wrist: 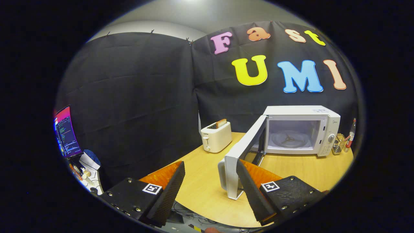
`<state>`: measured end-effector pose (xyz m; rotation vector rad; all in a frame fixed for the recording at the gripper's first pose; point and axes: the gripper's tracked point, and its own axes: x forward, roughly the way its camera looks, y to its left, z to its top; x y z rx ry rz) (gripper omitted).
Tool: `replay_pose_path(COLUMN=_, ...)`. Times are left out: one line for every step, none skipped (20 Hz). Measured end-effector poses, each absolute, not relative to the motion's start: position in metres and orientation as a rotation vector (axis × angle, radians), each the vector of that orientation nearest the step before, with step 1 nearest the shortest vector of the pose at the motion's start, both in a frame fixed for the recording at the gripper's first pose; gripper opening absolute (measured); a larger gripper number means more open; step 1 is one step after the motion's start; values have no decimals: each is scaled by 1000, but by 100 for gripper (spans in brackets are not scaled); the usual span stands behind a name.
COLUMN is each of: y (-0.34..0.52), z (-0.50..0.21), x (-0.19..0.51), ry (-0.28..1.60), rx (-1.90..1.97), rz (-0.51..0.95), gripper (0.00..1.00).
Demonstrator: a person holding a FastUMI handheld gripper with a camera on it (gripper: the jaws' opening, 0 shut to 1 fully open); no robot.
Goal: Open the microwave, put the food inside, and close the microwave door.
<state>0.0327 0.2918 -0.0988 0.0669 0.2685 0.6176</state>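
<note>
My tongs (210, 191) are wide open and hold nothing. Just past the right finger is the door (241, 158) of the microwave (302, 129). It swings out over the table (200, 181). Inside, the plate (289, 139) is bare. The only food I see is the toast (221, 123), standing in the toaster (216, 137) left of the door. If I reach for it fast, I think I could bump the door.

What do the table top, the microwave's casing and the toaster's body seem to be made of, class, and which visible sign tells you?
Table top: probably wood or wood-look laminate; pale tan, faint grain, matt.
Microwave casing: likely painted metal or plastic; smooth white, slight sheen.
Toaster body: probably plastic; cream, rounded corners.
The gripper is open, empty, beside the open door's edge.
</note>
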Motion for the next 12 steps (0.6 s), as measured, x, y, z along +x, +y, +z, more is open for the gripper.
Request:
replay_pose_path(y=278, z=-96, x=35, ry=260, rx=66, rz=604, gripper=96)
replay_pose_path(y=263, z=-94, x=38, ry=251, rx=67, rz=591, gripper=96)
replay_pose_path(y=248, z=-94, x=40, ry=248, rx=65, rz=572, gripper=96)
replay_pose_path(y=232, z=-94, x=42, ry=246, rx=65, rz=554, gripper=96)
replay_pose_path(y=217, z=-95, x=45, ry=243, rx=65, rz=532, gripper=96)
replay_pose_path(y=201, z=-95, x=48, ry=241, rx=64, rz=511, gripper=96)
replay_pose_path(y=186, z=-97, x=50, ry=241, rx=63, rz=491, gripper=96)
replay_pose_path(y=171, z=-100, x=53, ry=245, rx=62, rz=469, gripper=96)
replay_pose_path(y=157, z=-103, x=56, ry=254, rx=63, rz=451, gripper=96)
replay_pose_path(y=142, z=-107, x=58, ry=262, rx=66, rz=434, gripper=96)
replay_pose_path(y=128, z=-110, x=61, ry=268, rx=71, rz=413, gripper=96)
replay_pose_path(y=114, z=-113, x=63, ry=276, rx=75, rz=395, gripper=96)
